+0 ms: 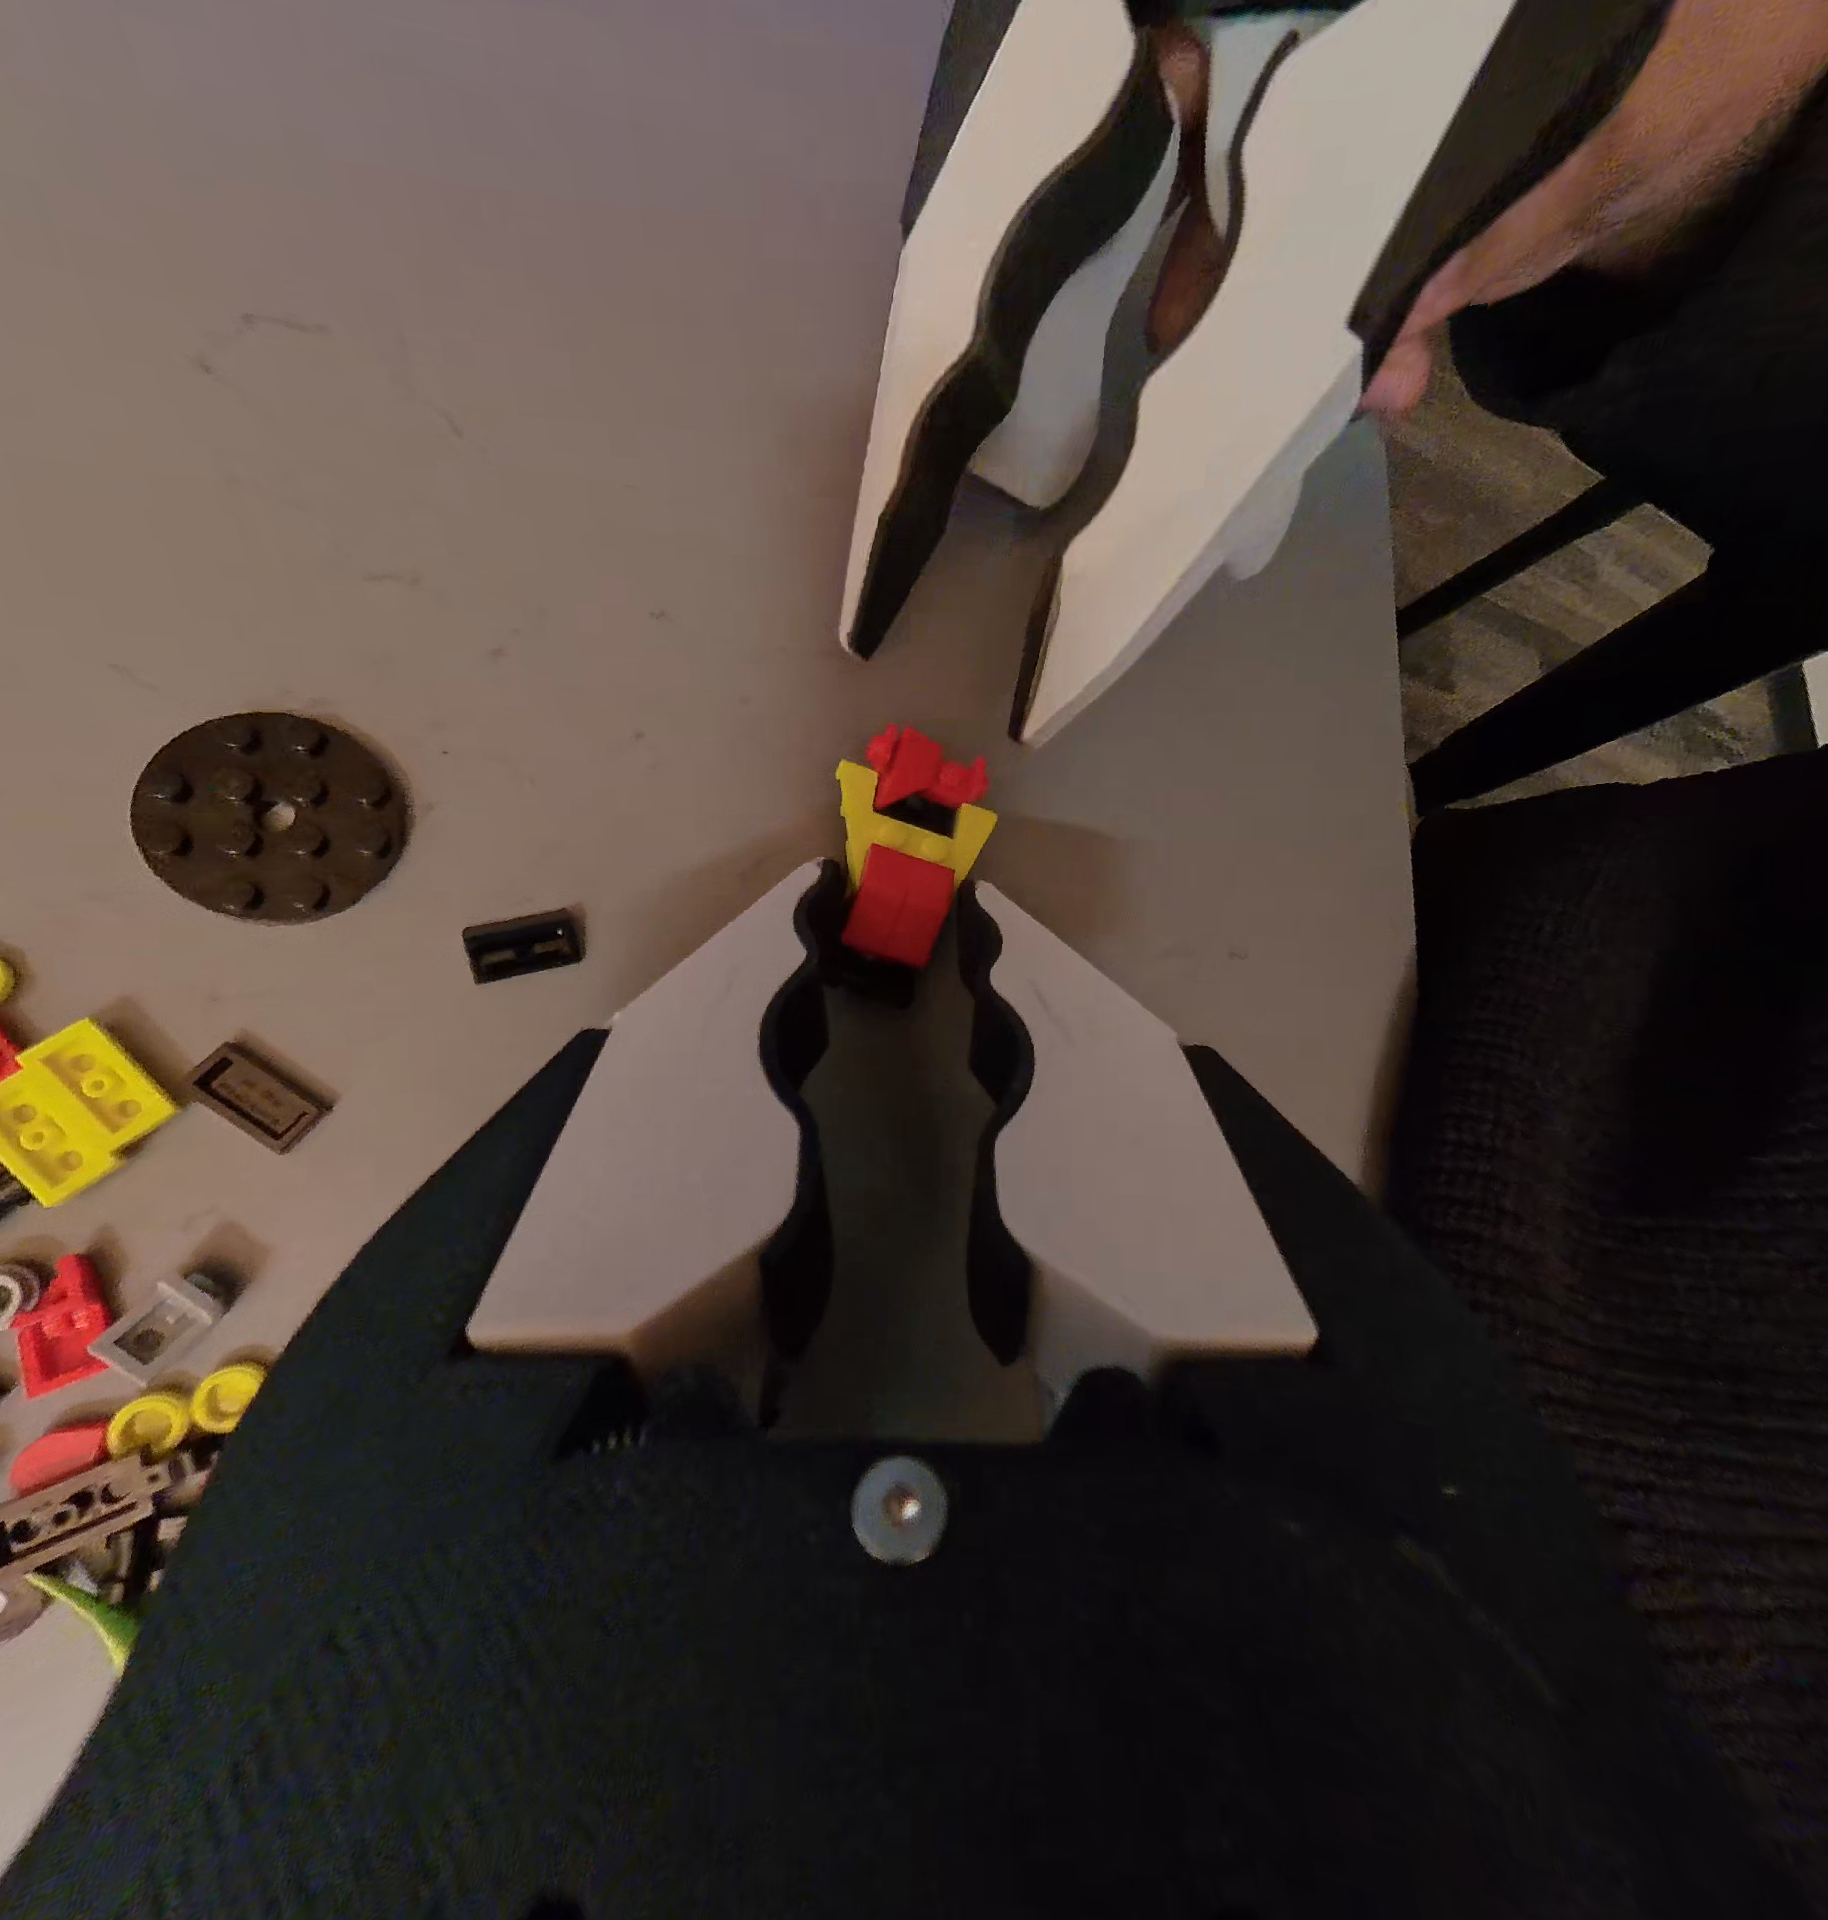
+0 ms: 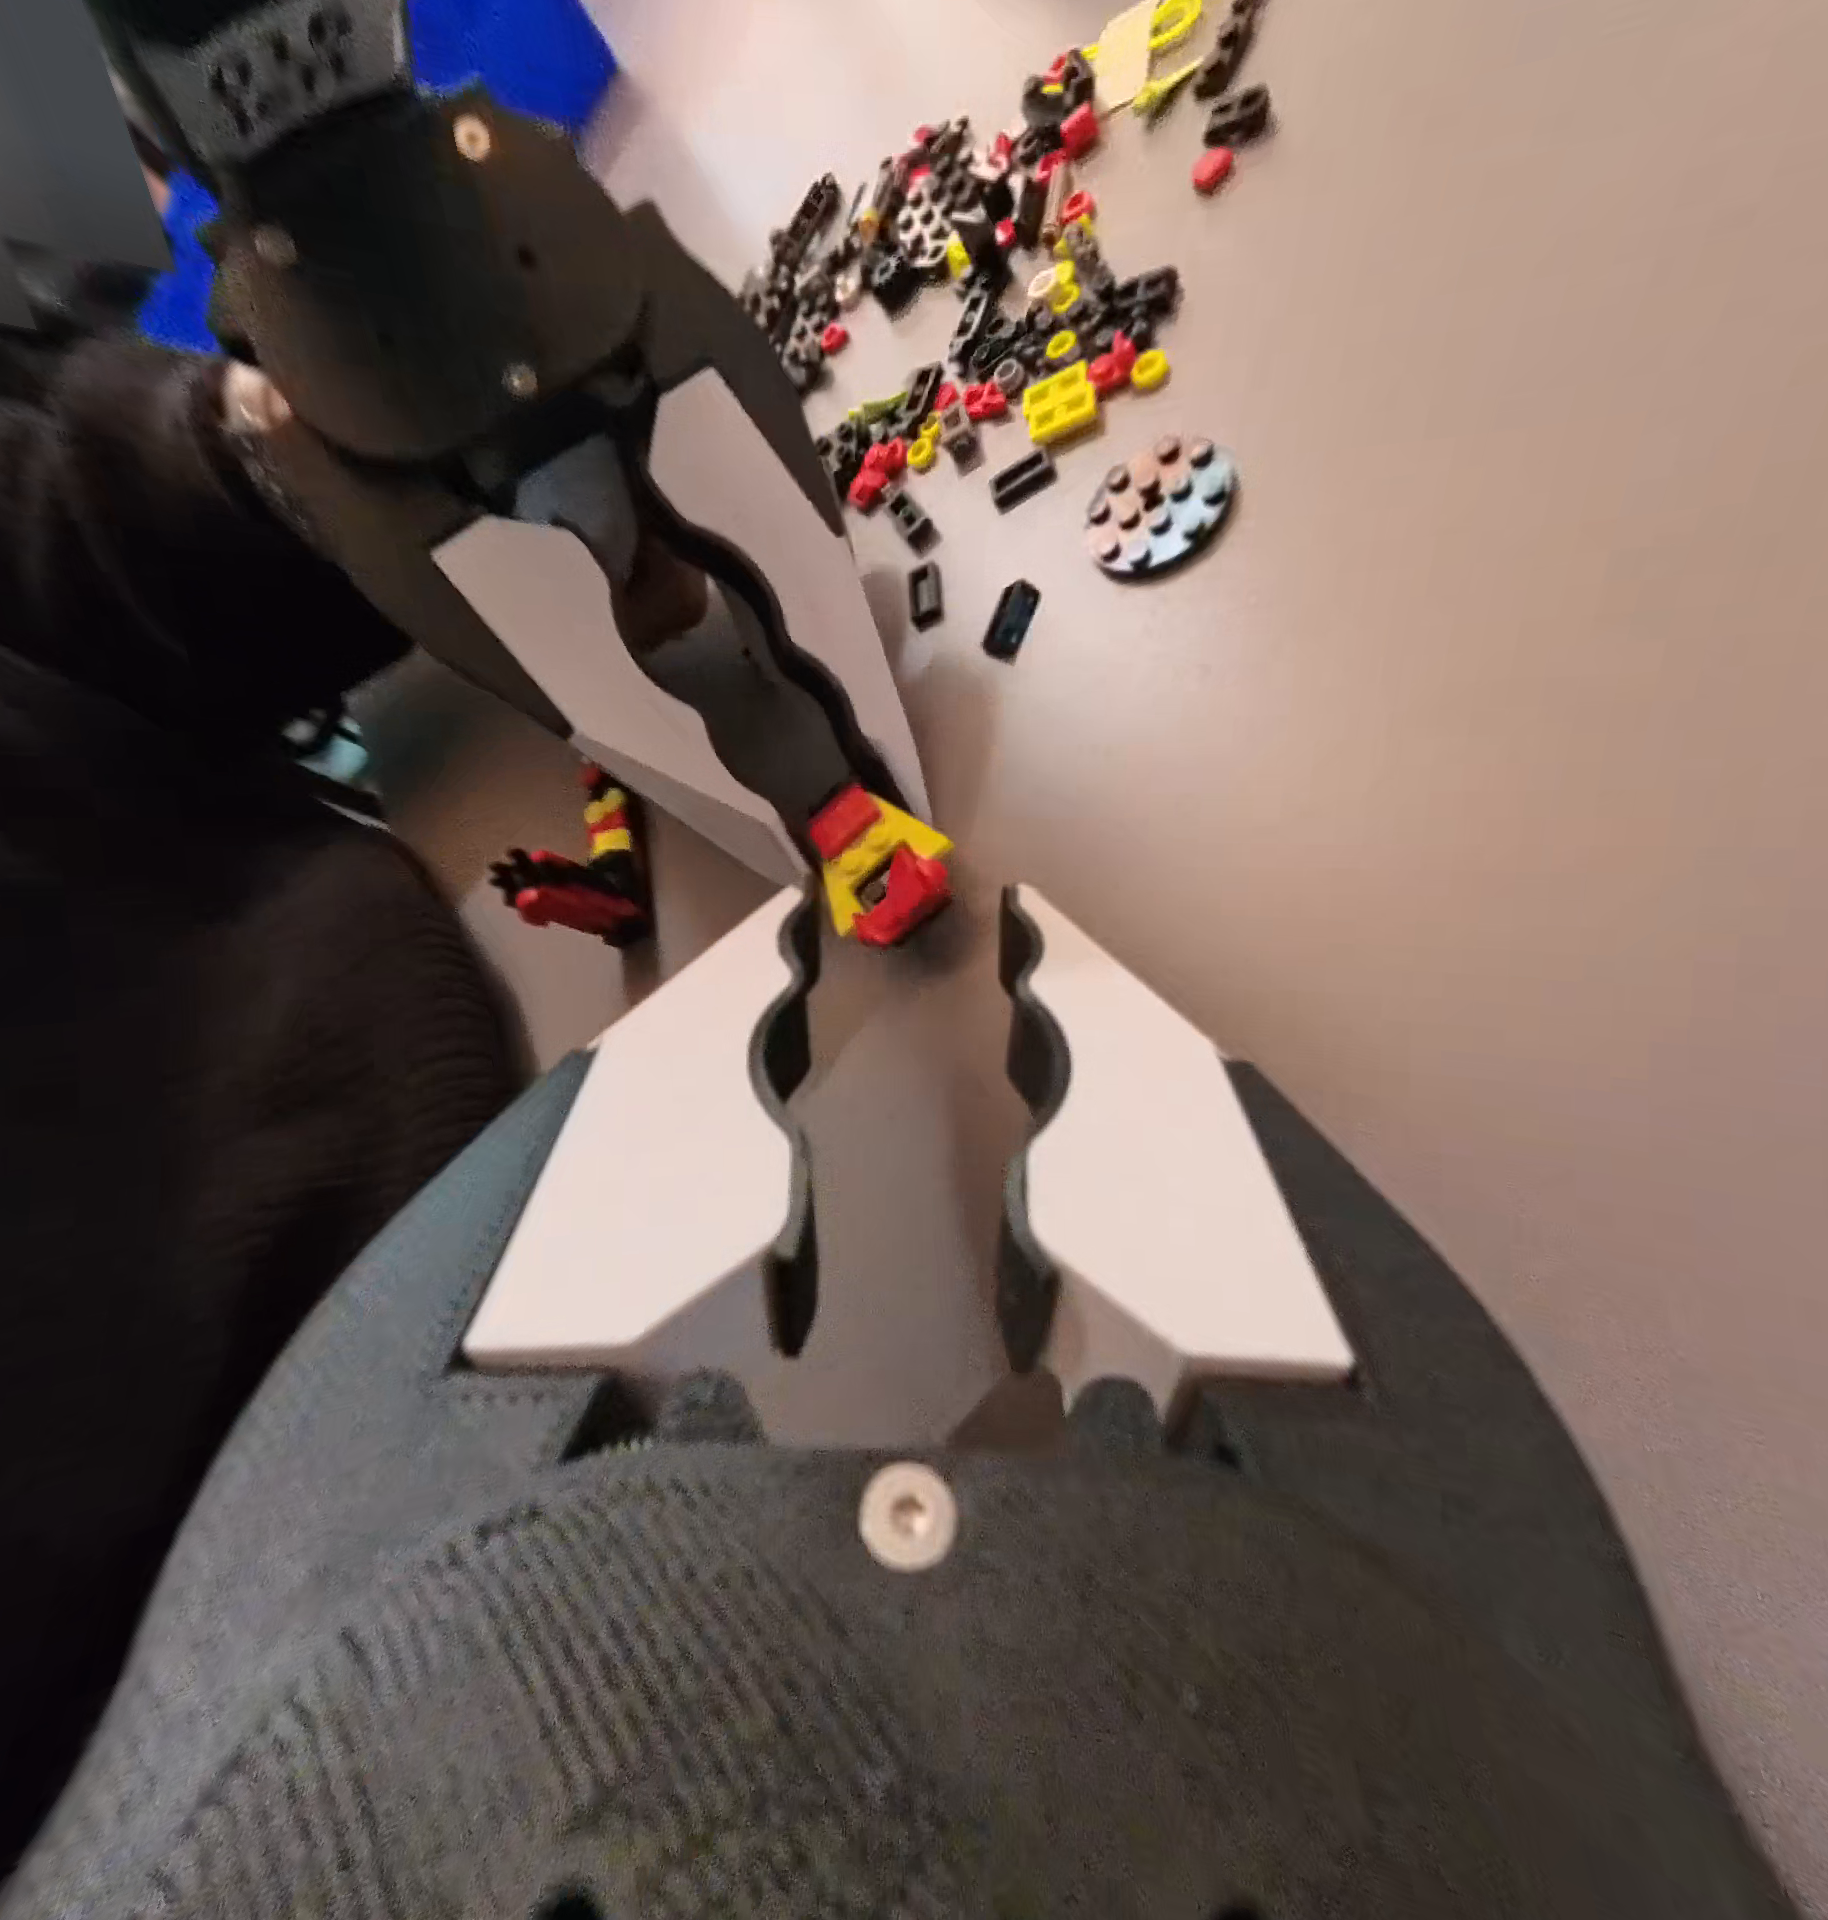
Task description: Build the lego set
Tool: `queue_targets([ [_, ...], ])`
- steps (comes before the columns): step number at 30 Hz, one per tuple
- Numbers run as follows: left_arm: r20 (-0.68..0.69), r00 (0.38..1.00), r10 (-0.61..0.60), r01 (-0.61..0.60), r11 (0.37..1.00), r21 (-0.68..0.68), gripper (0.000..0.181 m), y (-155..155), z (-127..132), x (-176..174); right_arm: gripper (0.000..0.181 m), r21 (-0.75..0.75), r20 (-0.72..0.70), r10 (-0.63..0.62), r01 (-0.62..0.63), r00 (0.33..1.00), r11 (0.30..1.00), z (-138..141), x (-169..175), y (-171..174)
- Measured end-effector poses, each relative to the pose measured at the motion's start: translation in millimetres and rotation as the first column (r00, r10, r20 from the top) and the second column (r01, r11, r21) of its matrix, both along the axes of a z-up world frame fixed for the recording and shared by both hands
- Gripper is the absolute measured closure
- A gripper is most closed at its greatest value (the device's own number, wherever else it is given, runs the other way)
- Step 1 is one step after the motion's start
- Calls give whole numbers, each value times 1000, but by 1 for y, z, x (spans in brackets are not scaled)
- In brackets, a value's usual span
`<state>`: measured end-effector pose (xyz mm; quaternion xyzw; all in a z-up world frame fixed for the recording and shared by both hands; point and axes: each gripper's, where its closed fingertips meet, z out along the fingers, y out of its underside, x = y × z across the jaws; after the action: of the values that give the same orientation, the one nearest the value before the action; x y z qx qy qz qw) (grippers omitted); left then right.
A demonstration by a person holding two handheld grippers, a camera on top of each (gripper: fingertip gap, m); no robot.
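My left gripper [image 1: 899,894] is shut on a small red and yellow lego assembly [image 1: 915,852] and holds it just above the grey table, near its edge. It has a red block at the gripped end, a yellow wedge plate and a small red piece at the far end. My right gripper [image 2: 908,904] is open and empty, with its jaws apart and its tips right in front of the assembly [image 2: 879,868]. In the left wrist view the right gripper [image 1: 941,691] comes down from above, a short gap from the assembly. The left gripper [image 2: 858,821] also shows in the right wrist view.
A round dark studded plate [image 1: 271,816] and two black tiles [image 1: 523,943] lie left of the grippers. A pile of loose red, yellow and black pieces [image 2: 993,260] lies beyond. A second red, black and yellow assembly [image 2: 588,873] lies near the table edge [image 1: 1393,831]. A person's dark clothing is beside it. The grippers are tip to tip, or close to it.
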<state>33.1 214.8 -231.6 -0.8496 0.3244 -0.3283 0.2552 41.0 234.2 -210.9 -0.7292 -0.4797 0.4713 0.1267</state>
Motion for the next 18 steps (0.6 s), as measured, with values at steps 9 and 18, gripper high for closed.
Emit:
queue_targets([
  [9,153,988,-9,-7,995,102,162,6,29,2,151,-293,-140,-72,28,987,956,23,-3,2],
  [18,199,978,-60,9,969,246,163,5,49,7,168,-396,-212,-76,-14,974,918,38,-3,-3],
])
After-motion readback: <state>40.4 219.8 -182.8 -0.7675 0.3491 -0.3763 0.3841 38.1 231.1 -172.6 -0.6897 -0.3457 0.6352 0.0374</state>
